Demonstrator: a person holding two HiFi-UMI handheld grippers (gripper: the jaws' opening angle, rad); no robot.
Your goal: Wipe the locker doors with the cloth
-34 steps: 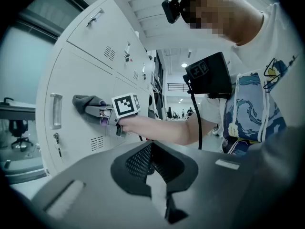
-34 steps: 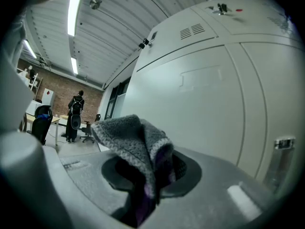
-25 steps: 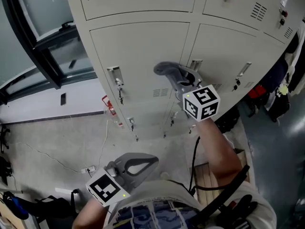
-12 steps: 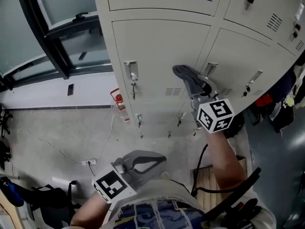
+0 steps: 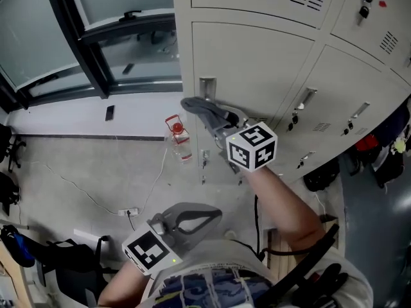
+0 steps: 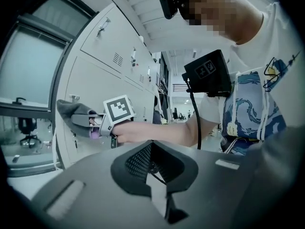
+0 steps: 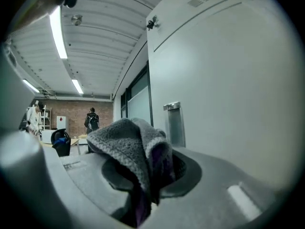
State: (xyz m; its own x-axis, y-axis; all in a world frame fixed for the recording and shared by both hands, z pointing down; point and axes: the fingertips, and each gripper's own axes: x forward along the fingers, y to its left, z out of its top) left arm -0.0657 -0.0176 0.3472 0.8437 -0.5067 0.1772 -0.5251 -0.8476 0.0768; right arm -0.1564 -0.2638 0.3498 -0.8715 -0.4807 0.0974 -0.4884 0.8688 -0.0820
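I can read no words, numbers or brand names anywhere: the cube (image 5: 149, 252) on the left gripper (image 5: 209, 213), the cube (image 5: 252, 147) on the right gripper (image 5: 200, 110) and the black box (image 6: 208, 73) on the person's chest carry only black-and-white square patterns, and the locker doors (image 5: 244, 50) bear no legible labels.

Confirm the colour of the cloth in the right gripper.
Grey cloth, purple showing underneath; clearest in the right gripper view.

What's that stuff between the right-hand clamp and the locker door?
A grey cloth, pinched in the right gripper's jaws, bunched up in front of the locker door. The right gripper view shows it clearest.
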